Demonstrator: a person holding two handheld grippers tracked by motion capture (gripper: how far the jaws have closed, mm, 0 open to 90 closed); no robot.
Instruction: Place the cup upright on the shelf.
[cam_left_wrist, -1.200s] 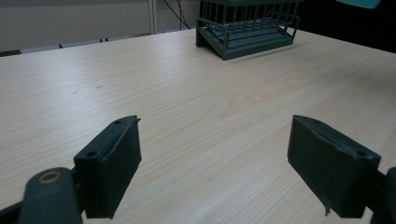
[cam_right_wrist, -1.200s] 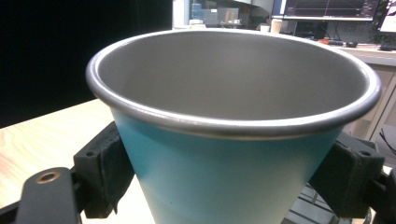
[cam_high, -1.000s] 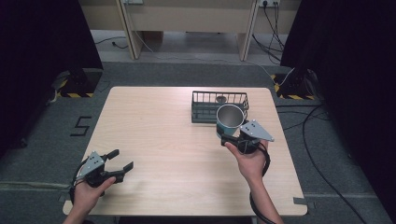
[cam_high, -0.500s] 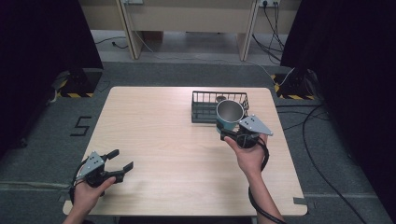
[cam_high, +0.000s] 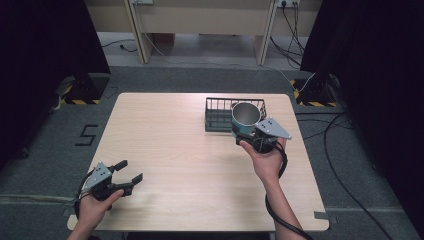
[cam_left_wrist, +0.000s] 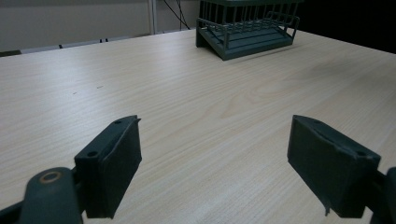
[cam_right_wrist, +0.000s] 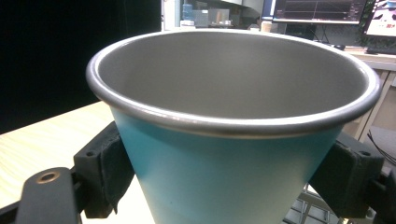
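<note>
A teal cup (cam_high: 244, 116) with a bare metal inside is held upright above the table's right half, just in front of the dark wire basket (cam_high: 218, 118). My right gripper (cam_high: 245, 134) is shut on the cup, its pads (cam_right_wrist: 108, 175) pressing both sides of the teal wall (cam_right_wrist: 224, 182). The cup's rim is wide and nothing is seen inside it. My left gripper (cam_high: 129, 171) rests low near the table's front left corner, open, with bare wood between its jaws (cam_left_wrist: 215, 154). The basket (cam_left_wrist: 246, 29) lies far ahead of it.
The wooden table (cam_high: 165, 150) has an edge close to the left hand. Dark curtains stand at both sides. Cables (cam_high: 335, 150) lie on the floor to the right, and a "5" is marked on the floor (cam_high: 86, 135) at the left.
The right hand has carried the cup slightly farther away, closer to the basket. The left gripper has stayed where it was, still open.
</note>
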